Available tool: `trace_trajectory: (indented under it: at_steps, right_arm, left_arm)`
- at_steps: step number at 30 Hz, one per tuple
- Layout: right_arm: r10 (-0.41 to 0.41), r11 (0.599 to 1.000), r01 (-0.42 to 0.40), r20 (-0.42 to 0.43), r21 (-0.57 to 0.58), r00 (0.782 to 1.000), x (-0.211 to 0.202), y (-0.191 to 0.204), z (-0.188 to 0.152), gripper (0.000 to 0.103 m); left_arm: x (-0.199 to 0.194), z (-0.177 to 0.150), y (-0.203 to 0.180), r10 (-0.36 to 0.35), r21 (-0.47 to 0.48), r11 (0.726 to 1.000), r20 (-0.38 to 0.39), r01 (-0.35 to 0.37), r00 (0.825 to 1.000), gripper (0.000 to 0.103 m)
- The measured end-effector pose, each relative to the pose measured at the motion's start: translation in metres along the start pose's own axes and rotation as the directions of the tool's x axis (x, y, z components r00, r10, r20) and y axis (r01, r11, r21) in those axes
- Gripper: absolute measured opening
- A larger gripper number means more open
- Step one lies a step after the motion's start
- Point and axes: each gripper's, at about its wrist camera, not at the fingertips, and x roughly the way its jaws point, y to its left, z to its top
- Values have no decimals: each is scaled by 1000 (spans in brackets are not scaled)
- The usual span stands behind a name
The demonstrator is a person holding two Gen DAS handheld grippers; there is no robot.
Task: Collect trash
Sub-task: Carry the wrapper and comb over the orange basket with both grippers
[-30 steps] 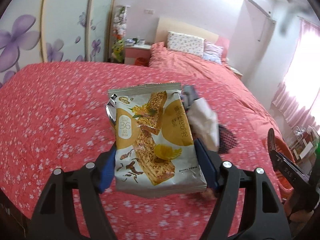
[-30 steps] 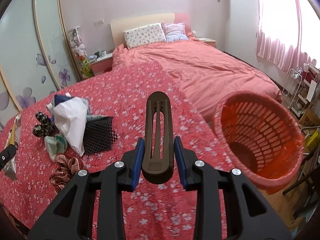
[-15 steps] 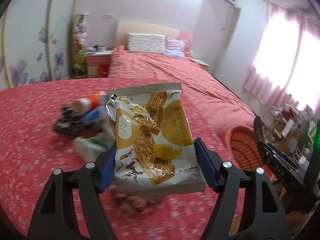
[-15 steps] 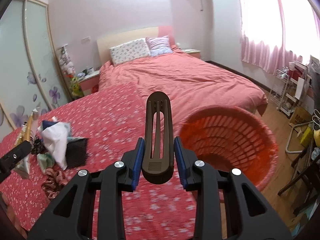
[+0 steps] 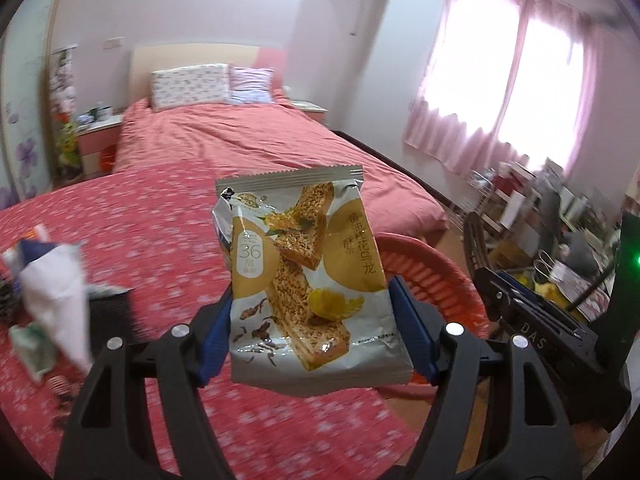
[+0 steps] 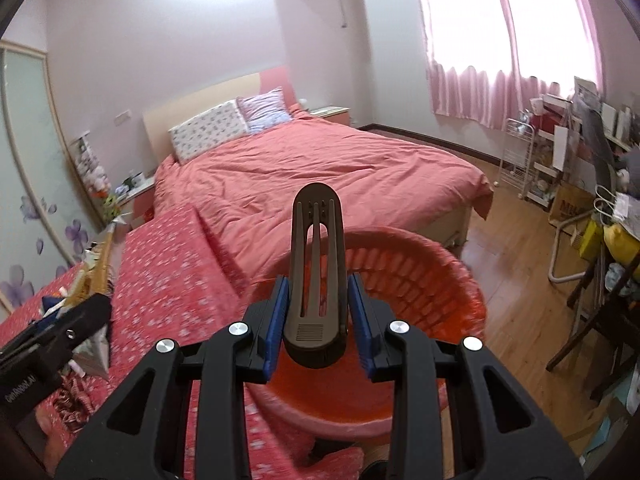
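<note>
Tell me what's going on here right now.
A person is clearing trash off a bed with a gripper in each hand. The left gripper is clamped on a snack bag; the right gripper is clamped on a dark clip. Both point toward the orange basket beside the bed. More litter lies on the red bedspread.

We swung both grippers toward the red basket (image 6: pixel 420 272). A second ago it sat off at 3 o'clock of our clip (image 6: pixel 316 264); now it is right behind it. The snack bag (image 5: pixel 308 280) now has the basket behind it too. The pile of junk (image 5: pixel 52 292) slid off to 9 o'clock.
</note>
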Motion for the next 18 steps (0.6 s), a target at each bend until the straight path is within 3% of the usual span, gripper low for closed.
trace_trajectory:
  at_steps: [8, 18]
  right_arm:
    - [-12, 998, 13, -5, 59, 1000, 12, -28, 1, 31]
    - [-6, 995, 8, -22, 97, 1000, 24, -47, -1, 31]
  left_arm:
    - [55, -1, -43, -62, 54, 996, -69, 66, 996, 71]
    - [98, -10, -57, -79, 82, 993, -139, 91, 987, 71]
